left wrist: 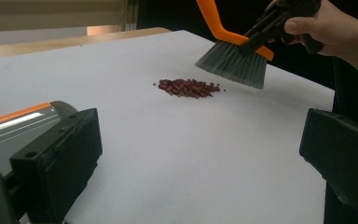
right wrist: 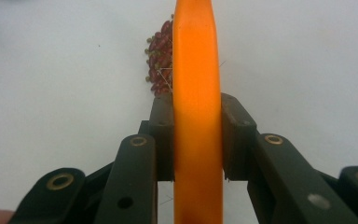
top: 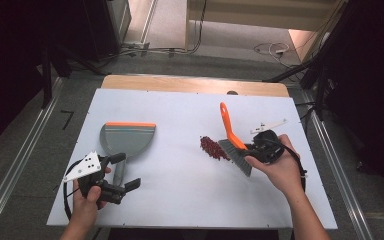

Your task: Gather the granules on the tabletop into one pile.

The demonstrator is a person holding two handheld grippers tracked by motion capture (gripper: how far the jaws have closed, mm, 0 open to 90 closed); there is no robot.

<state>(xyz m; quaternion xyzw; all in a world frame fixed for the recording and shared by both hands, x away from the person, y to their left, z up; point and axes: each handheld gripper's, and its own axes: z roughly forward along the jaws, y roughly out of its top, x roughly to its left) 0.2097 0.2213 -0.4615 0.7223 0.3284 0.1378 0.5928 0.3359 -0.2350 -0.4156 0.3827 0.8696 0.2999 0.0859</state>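
Right gripper (top: 254,150) clamped hard on the orange back of the brush (top: 232,142), jaws pressed to both flanks of that orange spine in the right gripper view. Bristles (left wrist: 233,63) hanging just off the white table (top: 180,200), touching or not impossible to tell. Red beans (top: 213,148) heaped in a small pile just beside the bristle edge, toward 9 o'clock from the brush in the high view. Farther along that same 9 o'clock line, well apart, the grey dustpan (top: 127,140), orange lip at 12 o'clock, handle trailing to 6 o'clock. Left gripper (top: 126,171) standing apart, jaws wide and straddling the dustpan handle, nothing pinched. Brush hand far nearer the beans; probably a sweep leftward toward the pan, whose mouth faces away from the pile
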